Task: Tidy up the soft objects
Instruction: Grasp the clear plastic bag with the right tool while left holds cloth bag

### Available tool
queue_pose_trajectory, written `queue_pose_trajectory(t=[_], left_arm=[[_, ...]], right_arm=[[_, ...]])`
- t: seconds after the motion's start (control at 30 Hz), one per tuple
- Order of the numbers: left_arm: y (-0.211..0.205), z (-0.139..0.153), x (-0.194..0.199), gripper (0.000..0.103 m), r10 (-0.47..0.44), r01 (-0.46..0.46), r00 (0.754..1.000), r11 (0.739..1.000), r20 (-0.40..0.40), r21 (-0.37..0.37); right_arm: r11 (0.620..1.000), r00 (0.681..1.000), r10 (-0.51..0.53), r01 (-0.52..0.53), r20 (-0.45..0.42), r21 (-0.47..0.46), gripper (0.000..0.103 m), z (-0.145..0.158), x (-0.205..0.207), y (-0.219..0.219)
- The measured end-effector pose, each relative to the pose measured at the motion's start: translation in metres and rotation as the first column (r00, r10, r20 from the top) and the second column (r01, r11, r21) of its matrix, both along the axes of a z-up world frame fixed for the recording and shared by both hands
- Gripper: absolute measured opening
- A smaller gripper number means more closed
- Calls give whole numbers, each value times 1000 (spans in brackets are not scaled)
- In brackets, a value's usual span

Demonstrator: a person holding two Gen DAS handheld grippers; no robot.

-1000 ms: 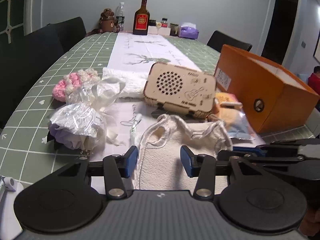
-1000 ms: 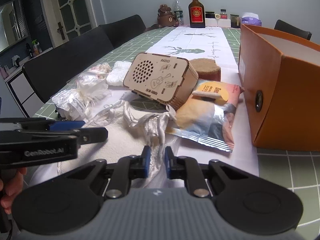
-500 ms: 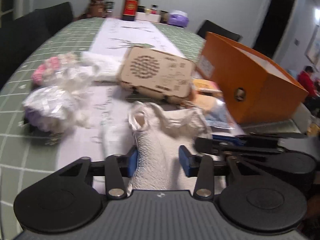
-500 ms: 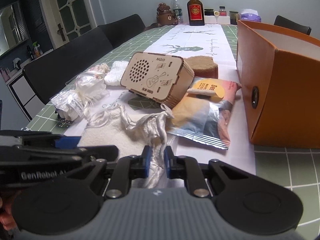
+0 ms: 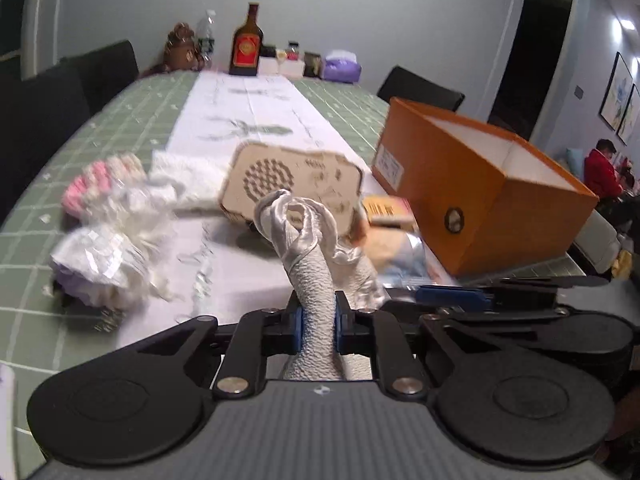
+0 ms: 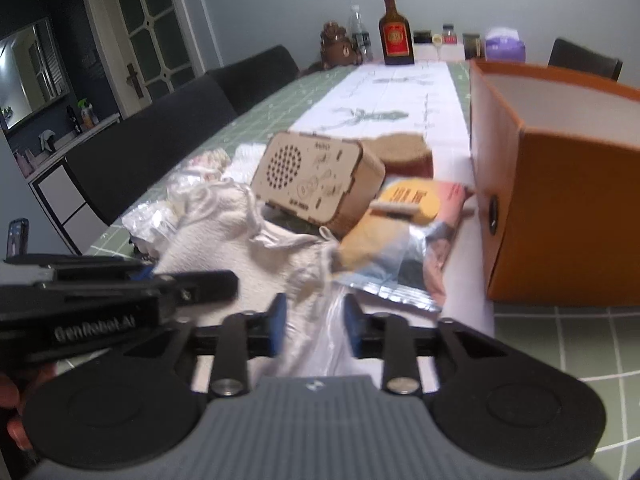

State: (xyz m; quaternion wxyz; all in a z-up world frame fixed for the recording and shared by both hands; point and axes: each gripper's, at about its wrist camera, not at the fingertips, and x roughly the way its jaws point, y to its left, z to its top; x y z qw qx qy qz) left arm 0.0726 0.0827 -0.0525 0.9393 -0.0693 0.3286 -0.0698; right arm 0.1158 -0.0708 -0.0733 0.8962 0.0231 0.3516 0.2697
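The wooden radio point(image 5: 291, 184) is sitting mid-surface point(image 5: 132, 120), with the open box point(image 5: 480, 184) standing to its right. A snack bag point(image 6: 404, 248) is lying between them, nearer the camera. Wrapped bundles point(image 5: 108, 256) are lying to the radio's left. Bottles point(image 5: 245, 42) are standing at the far end behind everything.

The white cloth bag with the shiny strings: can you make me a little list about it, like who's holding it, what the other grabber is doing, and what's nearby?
item: white cloth bag, textured, satin drawstrings bunched at its top
held by: left gripper, shut on the fabric
bag position: raised, top in front of the wooden radio
other gripper: right gripper, open, fabric lying between its fingers
nearby right: snack packet, orange box with open top
nearby left: plastic-wrapped bundle
surface: green checked table
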Motion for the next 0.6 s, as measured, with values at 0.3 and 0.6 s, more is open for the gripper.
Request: queue_pose_trajectory(t=[0.3, 0.6], left_arm=[[32, 6, -4, 15, 140, -140, 990, 986, 16, 87], [35, -24, -3, 15, 136, -130, 989, 986, -50, 107]], right_arm=[[993, 1000, 17, -15, 13, -121, 82, -13, -2, 21], [978, 996, 75, -62, 57, -199, 81, -29, -11, 56]])
